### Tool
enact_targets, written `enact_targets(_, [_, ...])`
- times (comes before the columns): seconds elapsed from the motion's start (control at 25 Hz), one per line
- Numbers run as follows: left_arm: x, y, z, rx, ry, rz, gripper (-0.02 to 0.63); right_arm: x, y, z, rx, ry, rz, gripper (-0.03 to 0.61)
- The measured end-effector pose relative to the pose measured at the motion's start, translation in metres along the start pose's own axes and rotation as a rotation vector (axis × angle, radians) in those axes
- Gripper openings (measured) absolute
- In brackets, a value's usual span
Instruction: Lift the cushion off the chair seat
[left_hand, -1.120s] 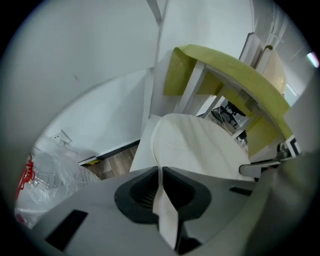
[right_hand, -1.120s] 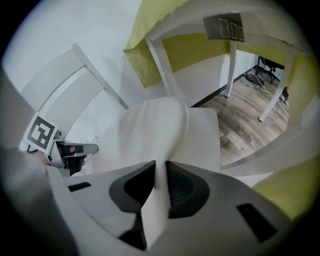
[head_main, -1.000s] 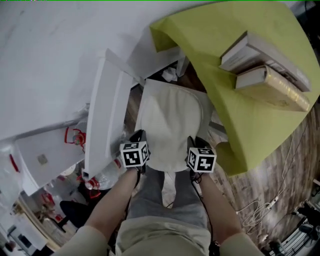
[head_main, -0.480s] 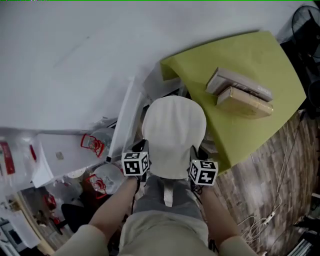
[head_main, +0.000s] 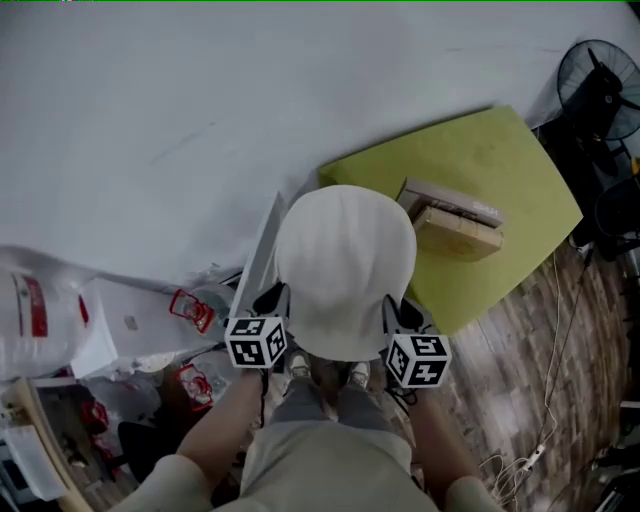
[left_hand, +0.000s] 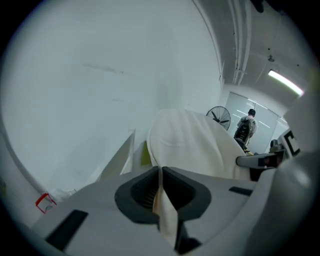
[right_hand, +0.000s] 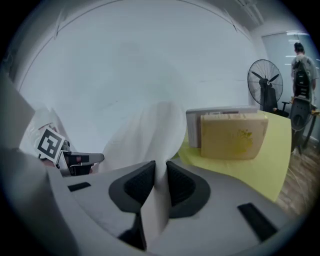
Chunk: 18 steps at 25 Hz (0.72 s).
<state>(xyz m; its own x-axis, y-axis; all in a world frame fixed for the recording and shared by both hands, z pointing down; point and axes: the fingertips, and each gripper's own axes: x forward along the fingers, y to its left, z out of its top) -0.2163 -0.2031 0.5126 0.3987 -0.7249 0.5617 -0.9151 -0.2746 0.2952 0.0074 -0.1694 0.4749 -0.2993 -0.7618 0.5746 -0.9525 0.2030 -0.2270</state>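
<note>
The round cream cushion hangs in the air in front of me, held by its near edge between both grippers. My left gripper is shut on the cushion's left near edge; in the left gripper view the cushion has its fabric pinched between the dark pads. My right gripper is shut on the right near edge, and the right gripper view shows a fold of the cushion clamped between its pads. The chair seat is hidden below the cushion.
A yellow-green table stands to the right with two stacked books. A white board leans at the left by plastic bags. A fan stands far right. A white wall fills the back.
Both grippers have risen together with the cushion, which has come up off the chair seat and now covers it from view. The table and books look smaller and farther below.
</note>
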Motion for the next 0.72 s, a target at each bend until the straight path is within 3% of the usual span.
enact_targets(0.32, [-0.048, -0.020, 0.089, 0.001, -0.178, -0.025, 0.043, -0.058, 0.028, 0.081, -0.018, -0.180, 0.071, 0.086])
enact_targets(0.6, [-0.082, -0.042, 0.144, 0.179, -0.287, -0.023, 0.043, -0.102, 0.045, 0.135, -0.079, -0.317, 0.080, 0.086])
enact_targets(0.72, [-0.096, -0.049, 0.163, 0.206, -0.333, -0.030, 0.043, -0.116, 0.051, 0.152, -0.100, -0.368, 0.082, 0.086])
